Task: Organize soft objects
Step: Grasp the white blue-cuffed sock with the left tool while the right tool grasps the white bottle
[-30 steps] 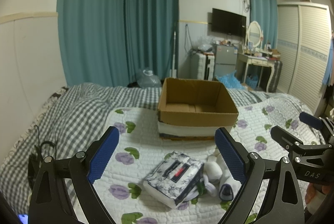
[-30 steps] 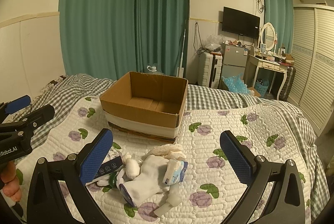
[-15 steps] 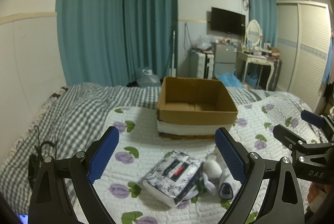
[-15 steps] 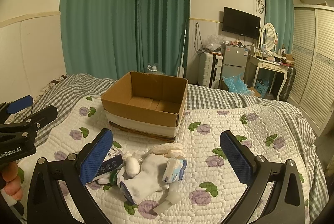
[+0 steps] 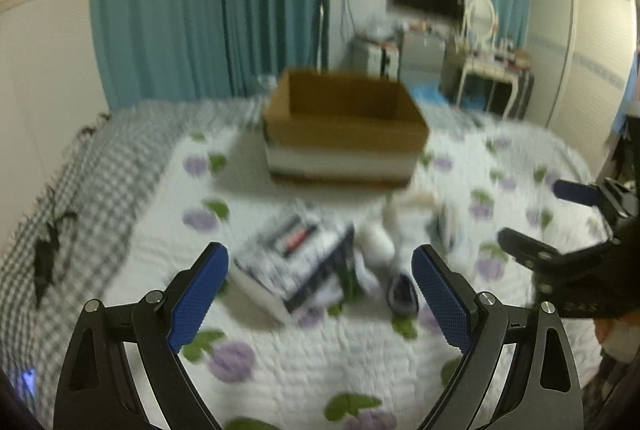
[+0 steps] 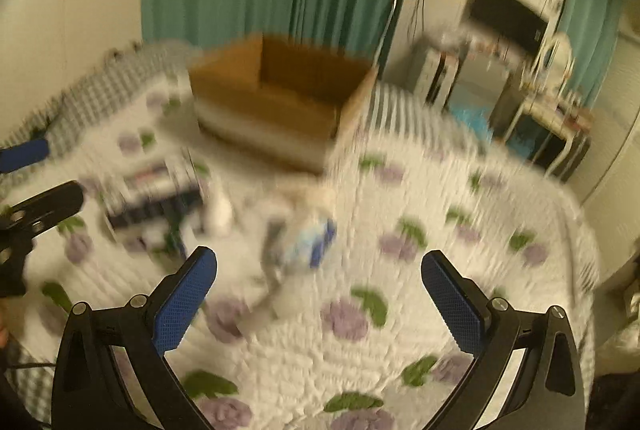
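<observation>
Soft objects lie in a loose pile on the flowered quilt of the bed, at about 12 o'clock ahead of both tongs; both views are blurred. From the left: a dark patterned tissue pack, a white rolled sock just beside it at its 3 o'clock, a dark-toed sock near the right pad, and, in the right wrist view, a white and blue bundle at the pile's right end. Which pieces touch cannot be told through the blur.

The cardboard box stands open on the quilt beyond the pile, at 12 o'clock. Only bare cardboard shows inside; its floor is partly hidden by the near wall.

The left tongs hang above the quilt with the pads wide apart, gripping nothing, the tissue pack between and beyond them. The right tongs are likewise spread and hold nothing, the bundle ahead of them.

A grey checked blanket covers the bed's left side at 9 o'clock. Open quilt stretches toward 3 o'clock, ending at the bed's right edge.
</observation>
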Demonstrator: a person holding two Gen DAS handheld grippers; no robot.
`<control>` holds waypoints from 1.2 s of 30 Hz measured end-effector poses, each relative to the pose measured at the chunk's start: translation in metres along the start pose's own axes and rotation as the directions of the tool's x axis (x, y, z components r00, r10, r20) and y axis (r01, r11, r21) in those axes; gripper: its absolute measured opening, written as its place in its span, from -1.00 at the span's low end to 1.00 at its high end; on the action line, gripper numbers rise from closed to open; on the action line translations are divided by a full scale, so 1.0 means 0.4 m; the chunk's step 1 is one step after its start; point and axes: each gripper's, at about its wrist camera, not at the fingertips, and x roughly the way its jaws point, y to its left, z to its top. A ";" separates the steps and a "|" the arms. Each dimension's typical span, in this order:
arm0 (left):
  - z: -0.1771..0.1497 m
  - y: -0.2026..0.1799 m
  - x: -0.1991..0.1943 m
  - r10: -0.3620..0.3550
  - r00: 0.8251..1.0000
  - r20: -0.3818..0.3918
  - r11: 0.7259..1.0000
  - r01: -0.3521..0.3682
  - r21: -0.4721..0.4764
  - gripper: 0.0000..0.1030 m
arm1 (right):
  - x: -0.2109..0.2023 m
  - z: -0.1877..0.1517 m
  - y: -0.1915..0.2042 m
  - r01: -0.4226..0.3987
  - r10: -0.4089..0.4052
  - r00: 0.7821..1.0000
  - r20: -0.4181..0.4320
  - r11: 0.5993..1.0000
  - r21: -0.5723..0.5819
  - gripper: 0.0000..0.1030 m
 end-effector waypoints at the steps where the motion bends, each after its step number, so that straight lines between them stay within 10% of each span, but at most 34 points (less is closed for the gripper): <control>1: -0.021 -0.016 0.020 0.001 1.000 -0.029 1.000 -0.001 0.008 0.83 | 0.035 -0.018 -0.009 -0.016 0.016 0.999 -0.036 1.000 0.017 0.84; 6: -0.085 -0.071 0.098 0.029 0.995 -0.099 0.999 -0.025 0.042 0.83 | 0.159 -0.070 -0.018 -0.084 0.093 0.983 -0.159 0.995 0.061 0.54; 13: -0.102 -0.109 0.169 0.025 0.988 -0.151 0.996 -0.011 0.089 0.82 | 0.221 -0.088 -0.023 -0.207 0.224 0.957 -0.187 0.973 0.106 -0.49; 25: -0.101 -0.208 0.226 -0.032 0.987 -0.157 0.983 0.059 0.172 0.77 | 0.114 -0.086 -0.131 -0.177 0.186 0.982 -0.019 0.956 0.233 -0.54; 30: -0.124 -0.247 0.290 0.002 0.990 -0.139 0.960 0.037 0.277 -0.29 | 0.116 -0.077 -0.126 -0.165 0.171 0.985 -0.007 0.959 0.232 -0.54; 36: -0.135 -0.255 0.282 -0.042 0.988 -0.146 0.940 0.089 0.329 -0.56 | 0.093 -0.074 -0.121 -0.151 0.147 0.988 0.036 0.965 0.216 -0.73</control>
